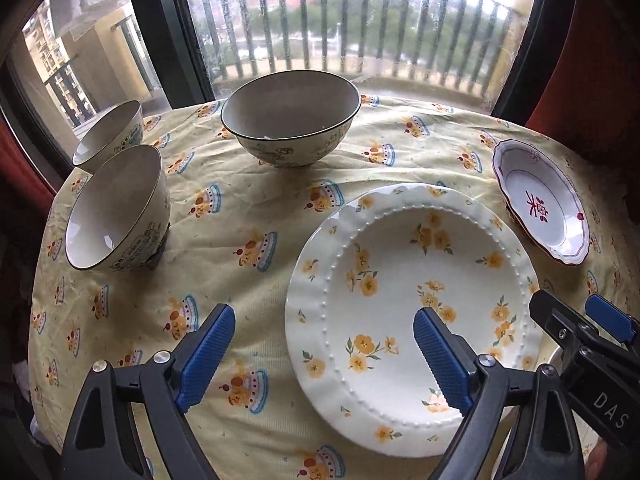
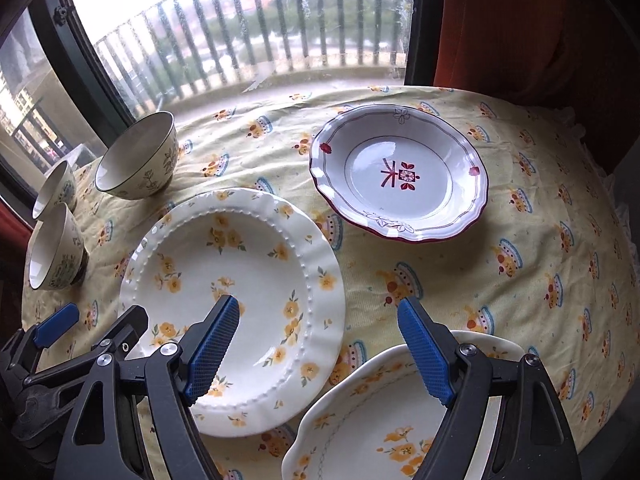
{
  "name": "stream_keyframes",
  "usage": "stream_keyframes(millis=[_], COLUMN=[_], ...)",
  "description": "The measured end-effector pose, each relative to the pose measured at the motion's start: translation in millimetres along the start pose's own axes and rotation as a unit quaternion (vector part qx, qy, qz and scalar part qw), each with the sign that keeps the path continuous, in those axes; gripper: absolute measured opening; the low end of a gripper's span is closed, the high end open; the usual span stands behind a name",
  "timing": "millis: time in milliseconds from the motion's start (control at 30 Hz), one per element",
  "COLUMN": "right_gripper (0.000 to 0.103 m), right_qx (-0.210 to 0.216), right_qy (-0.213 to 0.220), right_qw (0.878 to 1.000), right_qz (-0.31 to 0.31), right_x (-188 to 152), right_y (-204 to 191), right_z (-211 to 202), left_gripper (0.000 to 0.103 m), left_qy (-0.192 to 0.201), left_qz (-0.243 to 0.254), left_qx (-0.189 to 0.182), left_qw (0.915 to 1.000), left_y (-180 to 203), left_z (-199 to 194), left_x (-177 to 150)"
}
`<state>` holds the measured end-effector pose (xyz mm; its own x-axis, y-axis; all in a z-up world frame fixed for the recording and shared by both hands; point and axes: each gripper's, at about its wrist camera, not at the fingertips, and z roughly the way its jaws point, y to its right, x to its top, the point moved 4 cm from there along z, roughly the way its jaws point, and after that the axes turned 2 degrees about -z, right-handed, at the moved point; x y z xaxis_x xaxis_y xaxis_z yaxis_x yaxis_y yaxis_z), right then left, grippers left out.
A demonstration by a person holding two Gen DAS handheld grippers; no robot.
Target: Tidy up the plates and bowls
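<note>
A: Setting: round table (image 1: 248, 208) under a yellow printed cloth, against a barred window (image 1: 320, 20). Nothing stacked yet, so I judge the sort as barely begun.

B: Largest first. Flower plate (image 2: 240, 280), yellow blooms and a beaded rim, sits near the front, centre. Round, so no long axis to line up with.

A: Its place relative to the fingers?

B: Left gripper (image 1: 324, 344): plate lies ahead and to its right. One finger hangs over the plate's well, the other over bare cloth, so the near-left rim falls between them. Right gripper (image 2: 318, 328): plate lies ahead and to its left; one finger over the plate's right half, the other over a second flowered plate (image 2: 360, 432) at the table's front edge, just beside the first.

A: Grip state?

B: Both sets of jaws stand wide, nothing between the pads, nothing touched as far as the views show.

A: Remaining ware?

B: Red-trimmed plate (image 2: 400, 176) far right, well apart. Big bowl (image 1: 290, 116) at the back, centre. Two small bowls (image 1: 118, 208) at the left edge, close together.

A: Nearer hand?

B: Judgement: left is better set for the big plate's rim; right for the front plate.
</note>
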<state>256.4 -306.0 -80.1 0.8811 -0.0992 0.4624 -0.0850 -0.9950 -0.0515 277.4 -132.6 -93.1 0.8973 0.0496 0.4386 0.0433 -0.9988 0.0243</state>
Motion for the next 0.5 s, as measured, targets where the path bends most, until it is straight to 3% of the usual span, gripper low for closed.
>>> stream_keyframes(millis=[233, 333, 500], right_gripper=[0.084, 0.082, 0.067], right_qx=[-0.003, -0.002, 0.007], right_qy=[-0.014, -0.021, -0.043], right_qw=[1.000, 1.000, 0.999], right_qz=[0.005, 0.006, 0.007], right_x=[15.0, 17.5, 17.0], right_y=[-4.7, -5.8, -9.6], right_z=[35.8, 46.9, 64.0], left_gripper=[0.090, 0.081, 0.071], left_qy=[-0.004, -0.014, -0.026], left_qz=[-0.001, -0.001, 0.011], left_qx=[0.000, -0.014, -0.011], left_qw=[1.0000, 0.9998, 0.9995], left_y=[-0.1, 1.6, 8.4], left_z=[29.0, 39.7, 48.0], left_x=[15.3, 14.9, 12.3])
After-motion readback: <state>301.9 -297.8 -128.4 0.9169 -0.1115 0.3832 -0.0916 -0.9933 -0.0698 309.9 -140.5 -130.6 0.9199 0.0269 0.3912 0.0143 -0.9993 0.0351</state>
